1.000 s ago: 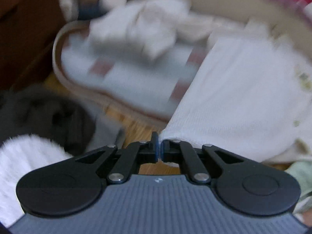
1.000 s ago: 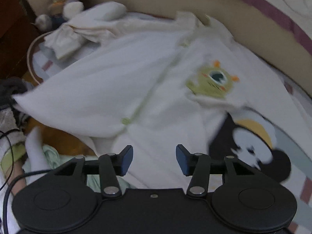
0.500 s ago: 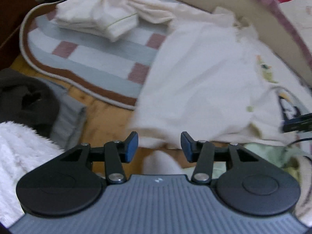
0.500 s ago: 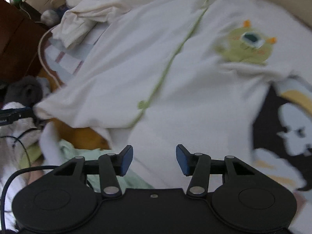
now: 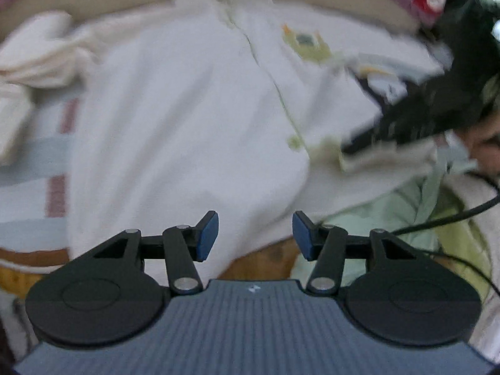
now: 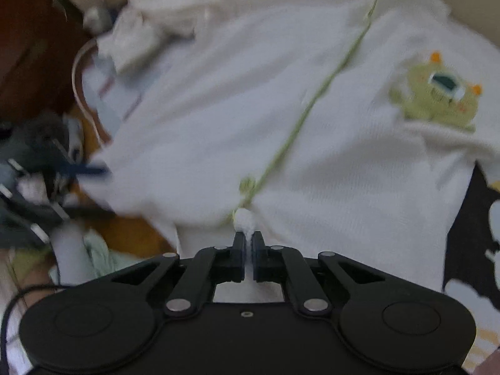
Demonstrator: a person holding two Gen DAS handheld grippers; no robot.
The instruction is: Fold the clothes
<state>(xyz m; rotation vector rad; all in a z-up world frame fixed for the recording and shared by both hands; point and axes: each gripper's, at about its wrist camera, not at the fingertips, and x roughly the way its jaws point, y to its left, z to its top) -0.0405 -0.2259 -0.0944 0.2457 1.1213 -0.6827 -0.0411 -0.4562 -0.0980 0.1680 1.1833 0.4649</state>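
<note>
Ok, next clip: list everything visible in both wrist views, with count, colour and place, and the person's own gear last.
White garment: one, white with green placket trim, spread across the middle of the mat.
Monster patch: one, green with orange horns, on the garment's chest.
Crumpled clothes: a pile, cream, count unclear, at the far end of the mat.
Play mat: one, pale blue with red-brown stripes and a tan border, under the garment.
Black printed area: one, black with white shapes, right of the garment.
Mint cloth: one, pale green, at the near edge.
Dark grey fabric: one heap, left side, blurred.
Left claw: open, empty, above the garment's hem.
Right claw: shut on the garment's hem.
</note>
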